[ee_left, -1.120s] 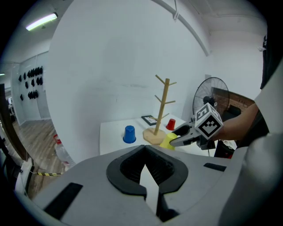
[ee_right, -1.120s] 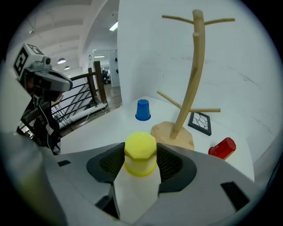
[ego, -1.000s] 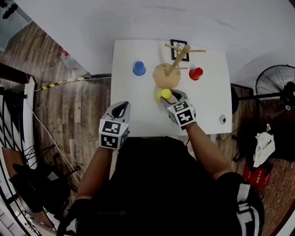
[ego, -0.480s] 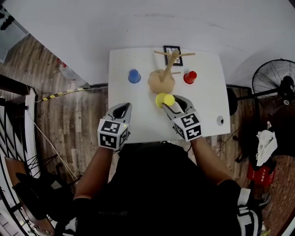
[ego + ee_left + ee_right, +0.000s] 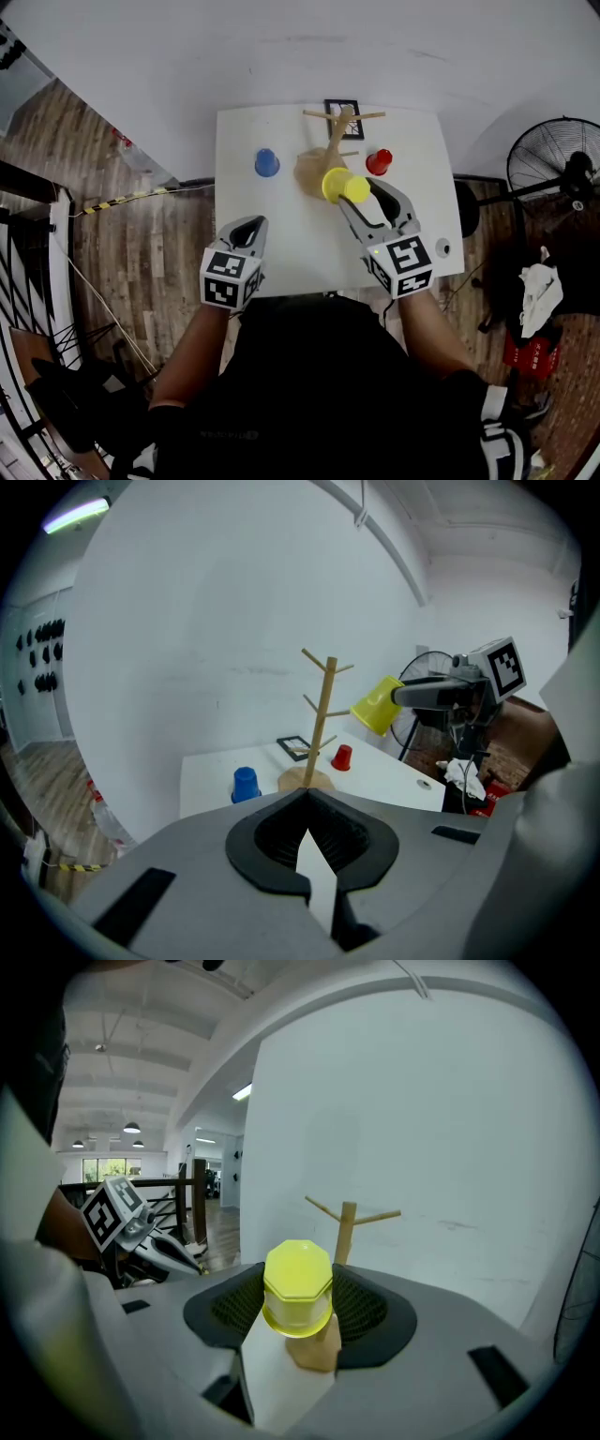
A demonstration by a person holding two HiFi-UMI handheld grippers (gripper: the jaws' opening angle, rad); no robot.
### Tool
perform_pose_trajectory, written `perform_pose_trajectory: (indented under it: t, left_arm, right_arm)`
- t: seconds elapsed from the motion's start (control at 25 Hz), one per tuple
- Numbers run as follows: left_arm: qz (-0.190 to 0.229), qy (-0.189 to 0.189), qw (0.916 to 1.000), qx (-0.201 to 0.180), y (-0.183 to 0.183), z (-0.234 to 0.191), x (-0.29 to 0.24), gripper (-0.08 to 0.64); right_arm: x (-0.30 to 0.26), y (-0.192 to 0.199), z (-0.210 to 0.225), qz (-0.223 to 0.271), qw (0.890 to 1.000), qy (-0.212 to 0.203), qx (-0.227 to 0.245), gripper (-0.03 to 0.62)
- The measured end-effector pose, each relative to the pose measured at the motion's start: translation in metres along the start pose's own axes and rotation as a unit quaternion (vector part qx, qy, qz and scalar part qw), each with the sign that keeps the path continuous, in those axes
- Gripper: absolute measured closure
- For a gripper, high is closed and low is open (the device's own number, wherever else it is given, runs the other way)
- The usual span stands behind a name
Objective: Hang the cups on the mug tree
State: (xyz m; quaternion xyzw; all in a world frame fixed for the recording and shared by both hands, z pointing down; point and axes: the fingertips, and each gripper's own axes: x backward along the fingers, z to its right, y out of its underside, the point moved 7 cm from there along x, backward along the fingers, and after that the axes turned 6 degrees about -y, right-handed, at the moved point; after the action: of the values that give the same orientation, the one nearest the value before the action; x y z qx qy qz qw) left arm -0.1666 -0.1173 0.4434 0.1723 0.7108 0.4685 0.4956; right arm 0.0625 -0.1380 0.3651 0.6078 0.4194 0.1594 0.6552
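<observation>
The wooden mug tree stands at the back middle of the white table, its pegs bare. A blue cup sits upside down to its left and a red cup to its right. My right gripper is shut on a yellow cup, held in the air just in front of the tree's base. In the right gripper view the yellow cup sits between the jaws with the tree top behind it. My left gripper is shut and empty over the table's front left.
A black picture frame lies behind the tree at the table's back edge. A small round disc lies near the front right corner. A standing fan is right of the table. Wooden floor surrounds the table.
My right gripper has risen with the yellow cup and carried it toward the mug tree. The left gripper has stayed almost still.
</observation>
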Motion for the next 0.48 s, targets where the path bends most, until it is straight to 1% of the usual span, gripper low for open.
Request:
perform_pose_trajectory:
  t: [0.12,0.24,0.48]
  left_arm:
    - [0.001,-0.001,1.0,0.0,-0.001,0.001,-0.001,0.545]
    - [0.002,-0.002,1.0,0.0,-0.002,0.001,-0.001,0.545]
    - [0.002,-0.012,0.9999,0.007,0.001,-0.002,0.004,0.545]
  right_arm:
    - [-0.005,-0.005,0.01,0.004,1.0,0.015,0.001,0.371]
    - [-0.015,-0.003,0.019,-0.005,1.0,0.028,0.006,0.371]
    - [-0.034,0.006,0.023,-0.027,0.999,0.036,0.021,0.371]
